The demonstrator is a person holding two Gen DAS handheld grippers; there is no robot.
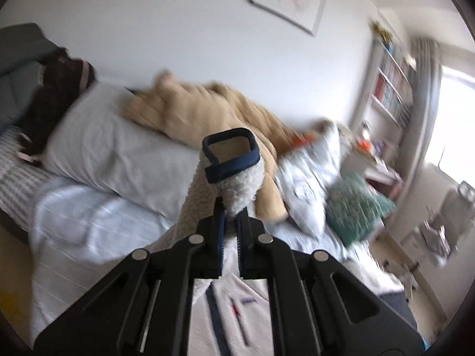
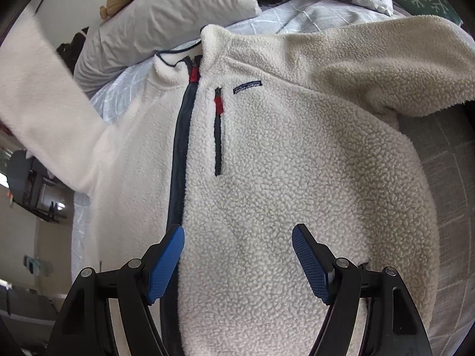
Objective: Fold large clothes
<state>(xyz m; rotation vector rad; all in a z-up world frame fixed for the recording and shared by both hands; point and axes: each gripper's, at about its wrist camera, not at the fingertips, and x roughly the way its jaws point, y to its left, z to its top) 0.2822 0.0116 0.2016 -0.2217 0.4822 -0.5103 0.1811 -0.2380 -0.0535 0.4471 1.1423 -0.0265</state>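
Observation:
A cream fleece jacket [image 2: 267,178] with a navy zip lies front-up on the bed, its collar toward the pillows. My left gripper [image 1: 231,207] is shut on one sleeve [image 1: 237,187] just below its navy-trimmed cuff [image 1: 230,155], which stands up in the air in front of the fingers. In the right wrist view that lifted sleeve [image 2: 47,112] crosses the left side, blurred. My right gripper [image 2: 237,237] hangs open over the jacket's lower front, its blue pads [image 2: 166,267] apart with only the fleece below them. The other sleeve [image 2: 386,68] lies spread to the right.
Pale pillows [image 1: 118,154], a tan blanket [image 1: 202,109], a patterned cushion [image 1: 308,178] and a green cushion [image 1: 356,207] crowd the head of the bed. The light blue checked bedsheet [image 1: 74,222] lies under the jacket. A bookshelf [image 1: 392,89] and window stand at the right.

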